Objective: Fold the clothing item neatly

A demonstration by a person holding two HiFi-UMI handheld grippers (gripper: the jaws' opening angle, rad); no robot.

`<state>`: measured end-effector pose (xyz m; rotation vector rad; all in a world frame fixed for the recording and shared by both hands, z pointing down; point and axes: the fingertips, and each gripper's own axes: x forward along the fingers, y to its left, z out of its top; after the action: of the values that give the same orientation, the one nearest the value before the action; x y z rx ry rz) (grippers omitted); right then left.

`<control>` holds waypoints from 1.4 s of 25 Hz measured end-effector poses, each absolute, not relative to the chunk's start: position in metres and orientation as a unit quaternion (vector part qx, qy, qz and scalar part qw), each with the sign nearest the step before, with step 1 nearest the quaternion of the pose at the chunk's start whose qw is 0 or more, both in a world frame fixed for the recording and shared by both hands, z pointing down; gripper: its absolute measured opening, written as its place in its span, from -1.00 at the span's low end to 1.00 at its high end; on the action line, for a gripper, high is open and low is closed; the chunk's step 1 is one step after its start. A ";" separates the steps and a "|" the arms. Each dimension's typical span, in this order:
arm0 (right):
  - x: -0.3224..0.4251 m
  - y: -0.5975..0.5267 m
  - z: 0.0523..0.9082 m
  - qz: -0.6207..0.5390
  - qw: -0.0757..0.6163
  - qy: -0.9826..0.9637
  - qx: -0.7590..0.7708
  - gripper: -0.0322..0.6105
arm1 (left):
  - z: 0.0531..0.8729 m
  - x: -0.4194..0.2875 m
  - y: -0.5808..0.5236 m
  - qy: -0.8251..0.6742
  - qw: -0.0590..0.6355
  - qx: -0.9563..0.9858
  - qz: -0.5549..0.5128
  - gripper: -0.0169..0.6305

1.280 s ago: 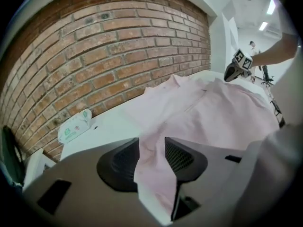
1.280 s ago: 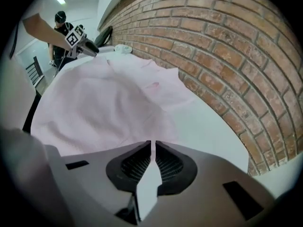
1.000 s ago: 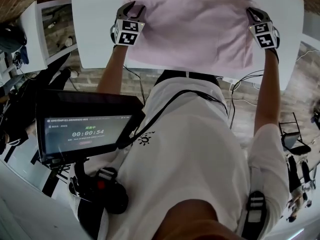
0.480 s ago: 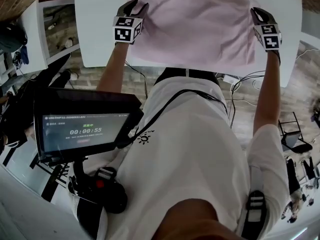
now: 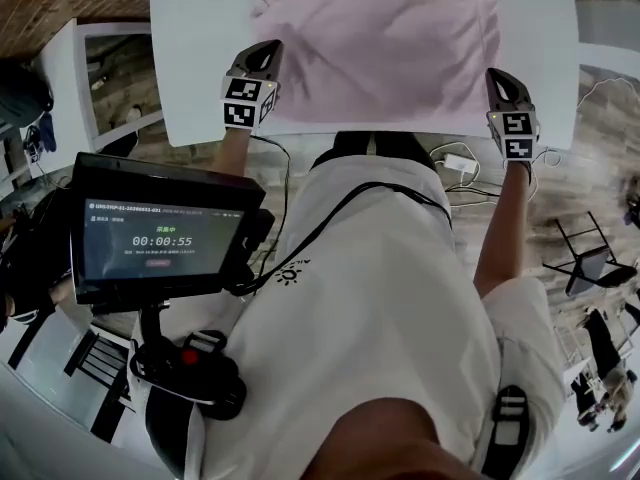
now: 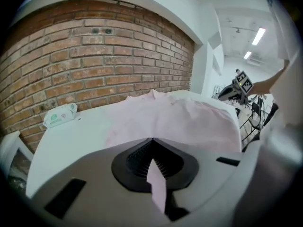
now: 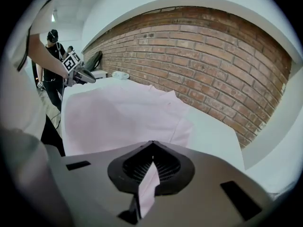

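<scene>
With left tongs [image 5: 266,50] and right tongs [image 5: 497,76] just clamped on thin pinches of the pink garment [image 5: 380,48] spread to the worktop's [image 5: 200,38] near edge, uneven lifting could slip one pinch free, skewing the fold.

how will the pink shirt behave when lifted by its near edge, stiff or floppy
Likely floppy: the pink shirt lies flat with soft wrinkles on the white table, so it should sag between holds. Probably light and thin: the left gripper and right gripper, jaws having just closed further, each pinch a slim fold.
</scene>
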<state>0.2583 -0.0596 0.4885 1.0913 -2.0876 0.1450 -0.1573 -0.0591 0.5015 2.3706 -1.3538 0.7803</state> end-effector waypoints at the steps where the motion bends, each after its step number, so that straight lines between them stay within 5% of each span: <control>1: 0.265 -0.044 0.492 0.067 0.380 -0.816 0.431 -0.89 | 0.503 -0.156 -0.044 -0.469 0.158 0.824 0.274 -0.95; 18: 0.242 0.013 0.533 -0.005 0.460 -0.837 0.297 -0.89 | 0.558 -0.200 0.061 -0.476 0.141 0.765 0.410 -0.94; 22: 0.256 0.025 0.547 -0.052 0.484 -0.833 0.262 -0.87 | 0.574 -0.193 0.087 -0.465 0.115 0.745 0.465 -0.64; 26: 0.289 0.038 0.565 -0.103 0.522 -0.814 0.232 -0.50 | 0.579 -0.175 0.110 -0.442 0.064 0.718 0.534 -0.40; 35: 0.286 0.021 0.581 -0.177 0.577 -0.774 0.192 -0.38 | 0.586 -0.186 0.084 -0.375 -0.060 0.684 0.622 -0.40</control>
<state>0.2857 0.0208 0.5810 0.4504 -1.8103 -0.4149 -0.1861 0.0842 0.5861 2.2358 -1.2266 2.0324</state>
